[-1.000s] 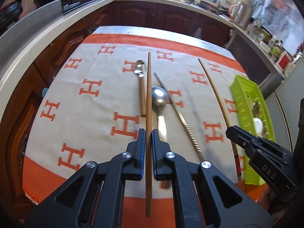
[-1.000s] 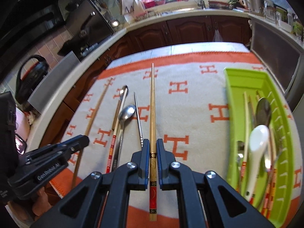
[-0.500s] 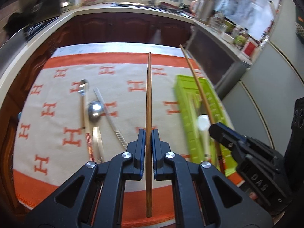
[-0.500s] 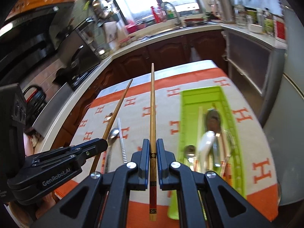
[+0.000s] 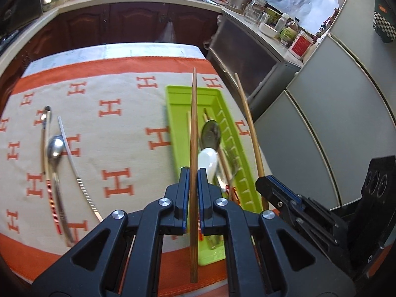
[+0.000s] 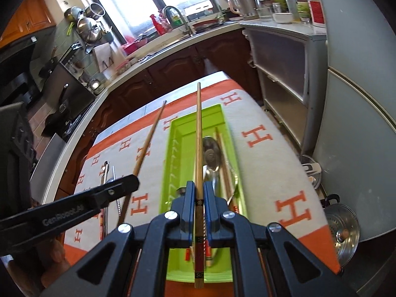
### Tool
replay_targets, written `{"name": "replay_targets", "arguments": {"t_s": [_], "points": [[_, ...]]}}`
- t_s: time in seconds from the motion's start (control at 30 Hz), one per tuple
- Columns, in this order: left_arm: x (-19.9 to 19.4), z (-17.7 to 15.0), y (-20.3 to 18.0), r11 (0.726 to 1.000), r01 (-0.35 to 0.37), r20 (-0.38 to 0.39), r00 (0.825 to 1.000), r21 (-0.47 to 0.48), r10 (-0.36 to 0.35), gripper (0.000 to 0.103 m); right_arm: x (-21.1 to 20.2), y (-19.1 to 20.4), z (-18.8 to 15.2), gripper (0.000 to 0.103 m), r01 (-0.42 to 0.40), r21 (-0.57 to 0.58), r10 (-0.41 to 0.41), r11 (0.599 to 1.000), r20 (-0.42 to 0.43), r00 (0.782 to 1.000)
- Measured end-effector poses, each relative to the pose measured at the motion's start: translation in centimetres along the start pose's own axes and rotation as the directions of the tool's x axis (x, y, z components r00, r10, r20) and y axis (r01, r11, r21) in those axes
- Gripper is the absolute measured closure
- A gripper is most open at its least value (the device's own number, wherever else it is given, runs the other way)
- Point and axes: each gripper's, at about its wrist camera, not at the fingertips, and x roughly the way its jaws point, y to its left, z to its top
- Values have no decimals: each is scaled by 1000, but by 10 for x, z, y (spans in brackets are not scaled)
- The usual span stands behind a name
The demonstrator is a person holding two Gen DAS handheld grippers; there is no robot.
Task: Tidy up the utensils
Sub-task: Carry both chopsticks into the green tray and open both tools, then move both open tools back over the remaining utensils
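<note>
Left wrist: my left gripper (image 5: pixel 192 193) is clamped on a plain chopstick (image 5: pixel 193 133), now over the green tray (image 5: pixel 174 113); earlier it sat over the cloth (image 5: pixel 111 123).
Right wrist: my right gripper (image 6: pixel 198 198) grips the decorated chopstick (image 6: pixel 198 136), now centred over the tray's spoons (image 6: pixel 210 153).

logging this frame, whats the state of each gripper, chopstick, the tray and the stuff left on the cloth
left gripper: jaws shut on plain wooden chopstick, held above the tray
right gripper: jaws shut on red-ended chopstick, held above the tray
green tray: on the cloth, partly filled with utensils
white spoon: lying in the tray
metal spoon: lying on the cloth, outside the tray
</note>
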Motion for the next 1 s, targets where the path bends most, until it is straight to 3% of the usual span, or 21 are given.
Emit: {"name": "replay_targets", "arguments": {"t_s": [0.27, 0.43, 0.6, 0.87, 1.0], "points": [[50, 0, -2, 997, 41, -85, 995, -61, -46, 99, 5, -15, 2, 97, 14, 20, -14, 1000, -8, 1000], [71, -2, 9, 995, 22, -121, 992, -96, -34, 99, 10, -19, 4, 97, 14, 23, -13, 1000, -21, 1000], [64, -4, 15, 998, -27, -108, 994, -65, 20, 97, 16, -16, 3, 96, 7, 15, -6, 1000, -40, 999], [33, -13, 35, 996, -82, -62, 995, -47, 79, 75, 35, -9, -7, 96, 19, -13, -21, 1000, -121, 992], [20, -22, 45, 992, -125, -34, 992, -29, 124, 75, 39, -2, -14, 95, 24, -33, -28, 999, -136, 990]]}}
